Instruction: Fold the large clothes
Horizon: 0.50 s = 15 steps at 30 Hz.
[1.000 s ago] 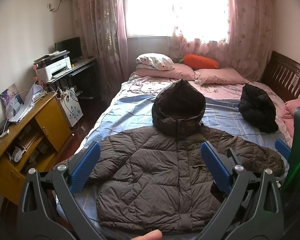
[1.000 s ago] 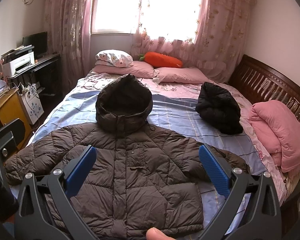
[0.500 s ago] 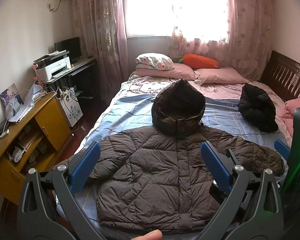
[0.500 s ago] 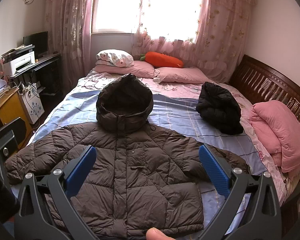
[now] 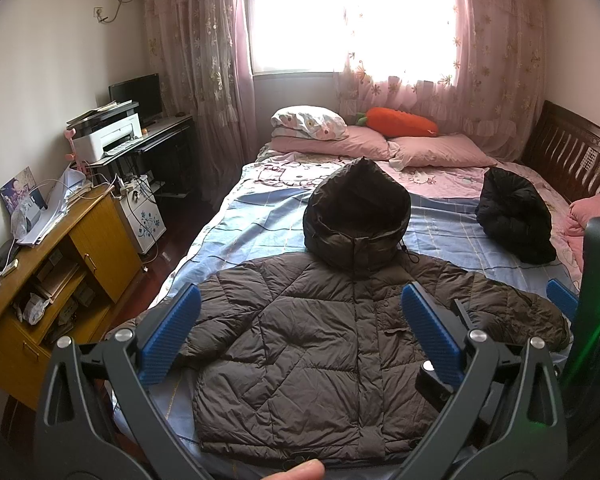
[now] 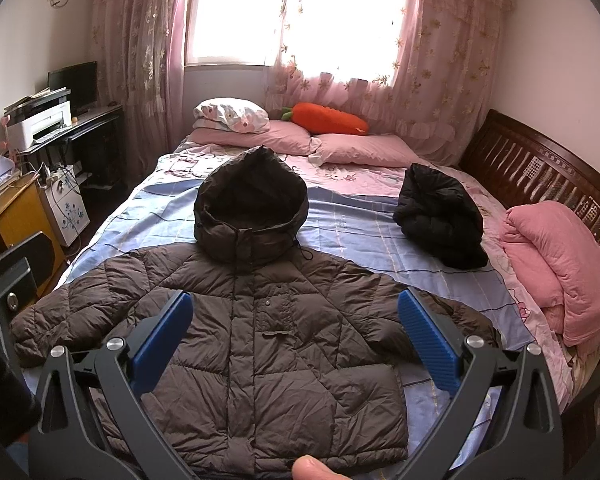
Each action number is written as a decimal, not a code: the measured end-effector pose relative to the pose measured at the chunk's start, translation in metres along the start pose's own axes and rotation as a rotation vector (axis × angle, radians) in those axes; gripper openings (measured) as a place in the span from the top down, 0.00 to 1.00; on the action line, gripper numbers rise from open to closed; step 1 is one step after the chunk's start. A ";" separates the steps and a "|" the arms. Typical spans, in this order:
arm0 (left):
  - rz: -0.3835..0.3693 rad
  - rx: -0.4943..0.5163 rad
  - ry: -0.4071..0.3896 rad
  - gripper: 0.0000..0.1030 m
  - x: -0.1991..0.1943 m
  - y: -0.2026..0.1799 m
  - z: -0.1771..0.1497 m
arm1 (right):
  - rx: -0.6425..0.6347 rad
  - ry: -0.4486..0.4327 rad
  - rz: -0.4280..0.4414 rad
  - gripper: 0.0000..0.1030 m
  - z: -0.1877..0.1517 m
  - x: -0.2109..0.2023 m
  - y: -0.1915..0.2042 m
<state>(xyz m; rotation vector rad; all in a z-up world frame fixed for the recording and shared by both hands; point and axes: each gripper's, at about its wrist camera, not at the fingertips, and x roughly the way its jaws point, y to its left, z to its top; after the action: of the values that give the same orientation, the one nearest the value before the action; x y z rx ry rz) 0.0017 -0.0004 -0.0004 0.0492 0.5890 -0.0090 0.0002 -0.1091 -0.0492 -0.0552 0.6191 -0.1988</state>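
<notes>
Left wrist view showed the left gripper (image 5: 300,332) with blue pads spread apart, holding nothing, above the brown quilted hooded puffer jacket (image 5: 340,328) lying flat on the blue-striped bed (image 5: 236,232), hood toward twelve o'clock. The right gripper (image 6: 296,332) likewise stood apart; a crumpled black jacket (image 6: 440,220) lay at two o'clock.

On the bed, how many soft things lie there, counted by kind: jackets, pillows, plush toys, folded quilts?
Jackets: 2, the brown hooded jacket spread flat and the black jacket bundled.
Pillows: 3, the floral pillow stacked on a pink pillow, and another pink pillow beside it.
Plush toys: 1, the carrot plush.
Folded quilts: 1, the pink quilt.
Total: 7
</notes>
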 end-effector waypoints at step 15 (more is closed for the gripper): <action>0.002 0.000 0.002 0.02 0.001 0.000 0.000 | -0.007 0.001 0.000 0.01 -0.006 0.000 0.003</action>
<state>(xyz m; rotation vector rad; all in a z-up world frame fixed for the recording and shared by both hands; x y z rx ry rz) 0.0029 -0.0006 -0.0012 0.0502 0.5914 -0.0074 -0.0027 -0.1062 -0.0546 -0.0620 0.6208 -0.1964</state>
